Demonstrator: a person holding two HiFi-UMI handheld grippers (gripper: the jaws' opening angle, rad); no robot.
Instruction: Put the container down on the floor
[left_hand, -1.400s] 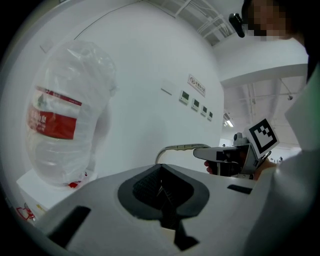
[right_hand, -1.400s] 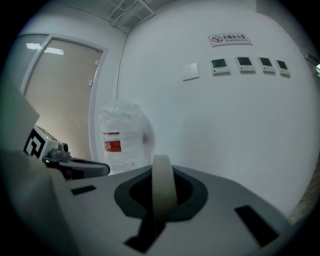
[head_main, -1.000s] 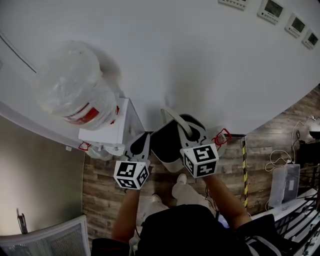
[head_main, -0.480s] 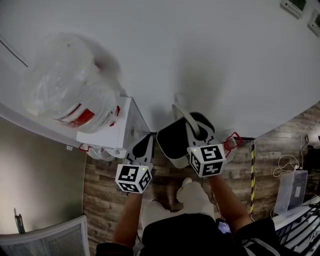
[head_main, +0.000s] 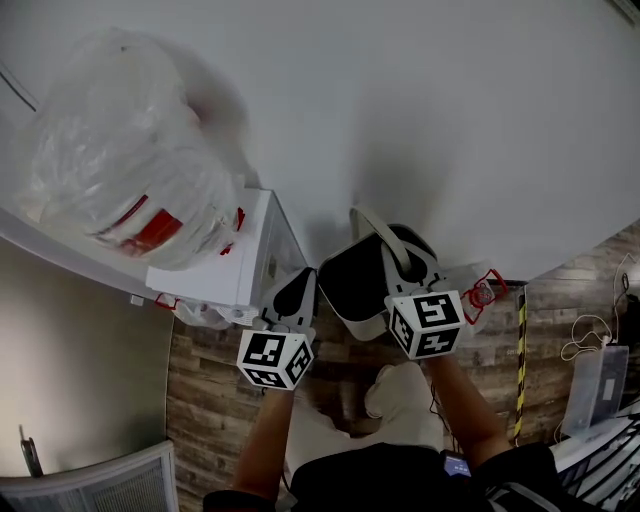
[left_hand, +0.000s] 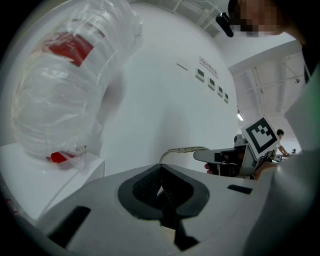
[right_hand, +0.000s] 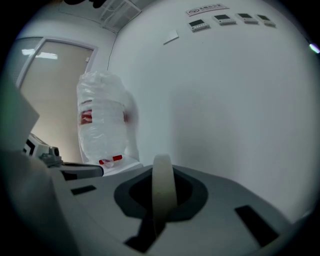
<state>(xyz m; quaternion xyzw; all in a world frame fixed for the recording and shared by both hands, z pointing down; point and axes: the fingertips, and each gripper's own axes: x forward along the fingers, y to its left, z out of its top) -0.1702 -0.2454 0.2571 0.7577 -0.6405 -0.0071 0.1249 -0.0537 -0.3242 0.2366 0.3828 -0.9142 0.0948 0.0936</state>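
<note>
Both claws and the container have sunk toward the floor since a second ago, and the wrapped jug now looms larger at the left of the head view.

At far left, a water jug wrapped in clear plastic (head_main: 115, 165) stands on a white dispenser (head_main: 225, 270). Just right of the dispenser is my left claw (head_main: 300, 282), its jaws pressed together with nothing that I can make out between them. Just beside it hangs the container (head_main: 355, 280), a pale bucket with a dark inside, close against the white wall (head_main: 450, 120). Its cream handle (head_main: 372, 232) arches over the opening. My right claw (head_main: 388, 252) is clamped tight on that handle, which runs straight up between its pads in the right gripper view. So the container hangs from, and just below, the right claw.

The container is not yet on the wood floor (head_main: 205, 385). I judge several risks:
- It hangs from one thin strap, so it could swing into the dispenser or the wall.
- If I let go early, it would drop and might tip.
- My pale shoe (head_main: 405, 388) lies near its landing spot, so it could settle crooked on my foot.
</note>
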